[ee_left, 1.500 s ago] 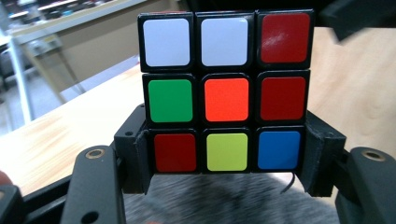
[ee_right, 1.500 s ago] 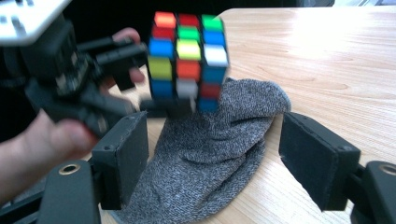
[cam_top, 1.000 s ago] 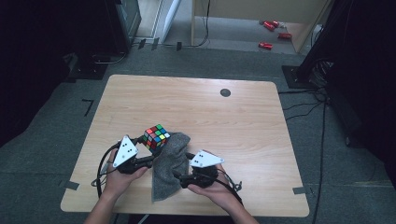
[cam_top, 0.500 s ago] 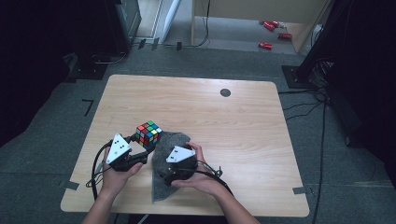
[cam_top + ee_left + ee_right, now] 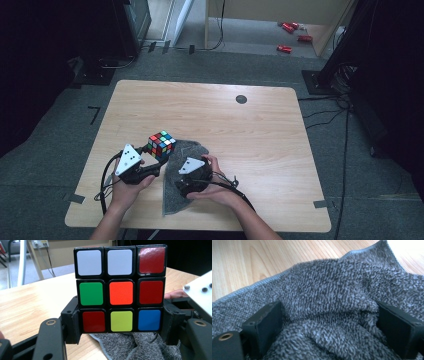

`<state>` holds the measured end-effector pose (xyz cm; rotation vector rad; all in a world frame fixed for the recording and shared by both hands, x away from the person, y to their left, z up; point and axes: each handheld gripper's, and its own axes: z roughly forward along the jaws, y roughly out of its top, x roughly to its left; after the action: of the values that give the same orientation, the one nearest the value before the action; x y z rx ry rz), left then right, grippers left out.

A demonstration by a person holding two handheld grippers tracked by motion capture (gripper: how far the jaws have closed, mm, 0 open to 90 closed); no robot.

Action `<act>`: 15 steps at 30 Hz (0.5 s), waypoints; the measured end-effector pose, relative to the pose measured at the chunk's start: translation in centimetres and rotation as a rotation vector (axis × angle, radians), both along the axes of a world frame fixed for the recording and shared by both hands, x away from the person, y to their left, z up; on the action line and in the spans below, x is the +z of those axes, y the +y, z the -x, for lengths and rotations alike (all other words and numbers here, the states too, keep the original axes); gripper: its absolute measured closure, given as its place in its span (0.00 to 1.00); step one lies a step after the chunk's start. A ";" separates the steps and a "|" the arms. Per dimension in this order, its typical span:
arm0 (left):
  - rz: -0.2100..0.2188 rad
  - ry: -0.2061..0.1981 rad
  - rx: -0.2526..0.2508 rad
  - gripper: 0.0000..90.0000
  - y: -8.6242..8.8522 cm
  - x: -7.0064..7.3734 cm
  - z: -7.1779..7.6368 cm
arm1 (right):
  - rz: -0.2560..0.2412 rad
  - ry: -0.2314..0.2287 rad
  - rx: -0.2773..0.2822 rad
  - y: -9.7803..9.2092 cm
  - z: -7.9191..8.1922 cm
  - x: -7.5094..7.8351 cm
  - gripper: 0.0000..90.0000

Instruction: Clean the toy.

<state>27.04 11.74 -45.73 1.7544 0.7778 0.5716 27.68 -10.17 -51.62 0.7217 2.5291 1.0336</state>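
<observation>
Cube (image 5: 120, 290) is my landmark for this one, so everything's relative to it. It's a 3x3 puzzle cube and my left gripper (image 5: 120, 326) has it clamped between both jaws, gripping the bottom row of stickers (red, yellow, blue facing the camera), with green, orange, red above that and white, white, red on top. From the high view the cube (image 5: 161, 145) sits at the near-left part of the wooden table (image 5: 260, 130), held out in front of my left hand (image 5: 127, 182). Just beside the cube on its right, and running back toward me from it, there's a grey towel (image 5: 172, 197) lying rumpled on the table; in the left gripper view its edge (image 5: 135, 345) shows right under the cube. My right gripper (image 5: 192, 175) is on that towel, right of the cube and close to it. In the right gripper view the jaws stand well apart with a bunched fold of towel (image 5: 332, 315) between them, pile pushed up against both pads, but not squeezed shut on it. Farther from the cube, toward the far edge, there's a small dark round mark (image 5: 241, 99) on the tabletop.
</observation>
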 end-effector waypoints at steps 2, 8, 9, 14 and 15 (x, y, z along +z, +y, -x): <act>0.000 -0.001 -0.006 0.38 -0.1 0.0 0.0 | -0.006 -0.003 -0.004 -0.3 0.1 0.0 0.24; 0.006 0.007 -0.019 0.39 -0.1 -0.1 0.0 | -0.015 -0.066 -0.057 -2.0 1.0 -0.1 0.63; 0.004 0.008 -0.020 0.38 -0.2 -0.2 0.0 | -0.012 -0.072 -0.065 -2.2 1.1 -0.1 0.68; -0.007 0.009 -0.028 0.39 -0.5 -0.4 0.1 | -0.093 -0.025 -0.085 -4.5 1.6 0.7 0.83; -0.012 0.011 -0.030 0.39 -0.7 -0.5 0.1 | -0.093 -0.025 -0.085 -4.5 1.6 0.7 0.83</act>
<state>26.96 11.09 -46.18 1.7784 0.7560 0.5484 26.04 -14.65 -50.93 0.8295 2.4200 1.1297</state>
